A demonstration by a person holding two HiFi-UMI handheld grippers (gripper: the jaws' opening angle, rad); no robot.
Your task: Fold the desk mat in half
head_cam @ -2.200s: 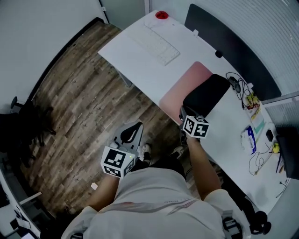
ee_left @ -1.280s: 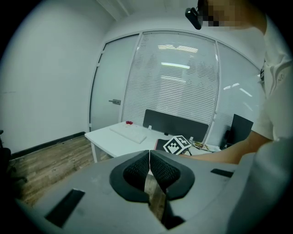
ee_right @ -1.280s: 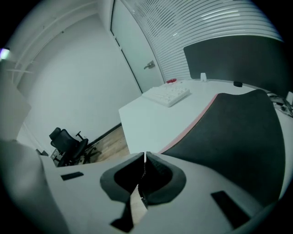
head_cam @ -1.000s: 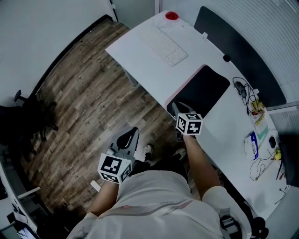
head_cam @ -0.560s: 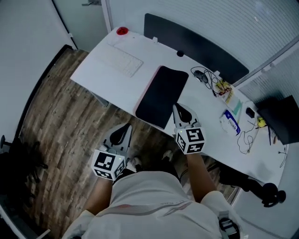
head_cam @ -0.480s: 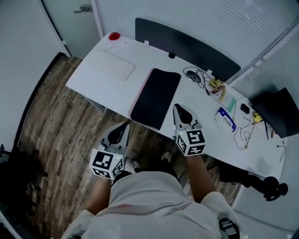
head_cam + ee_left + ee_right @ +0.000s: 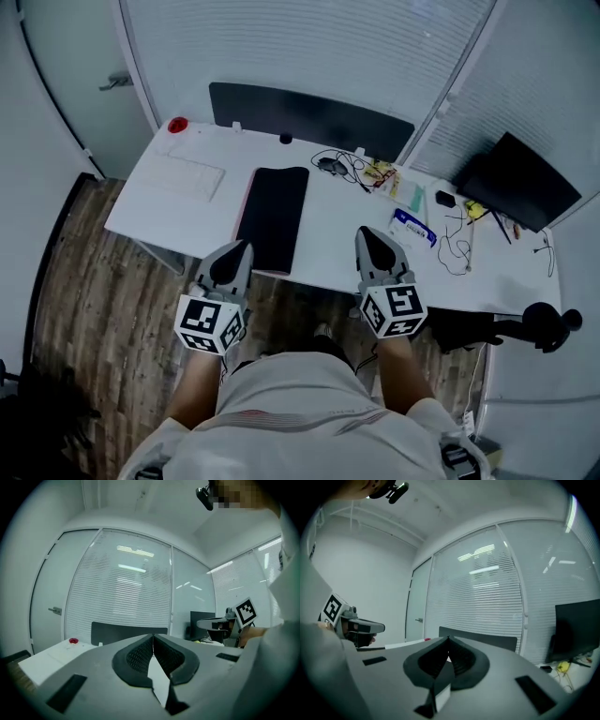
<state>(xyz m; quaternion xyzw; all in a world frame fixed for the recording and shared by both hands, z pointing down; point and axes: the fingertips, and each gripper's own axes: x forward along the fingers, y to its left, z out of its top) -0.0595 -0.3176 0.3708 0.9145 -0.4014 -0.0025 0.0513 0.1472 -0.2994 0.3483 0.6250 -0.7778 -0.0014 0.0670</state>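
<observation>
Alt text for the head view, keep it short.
From above, a desk mat lies folded on a white desk, black side up with a pink edge showing. The person holds the left tongs and right tongs at the desk's near edge, gripping nothing.

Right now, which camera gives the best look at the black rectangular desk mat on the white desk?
The head view. It looks down on the whole black rectangular desk mat, lying flat on the white desk with a pink edge showing. Neither gripper view shows the mat; both look level across the room.
</observation>
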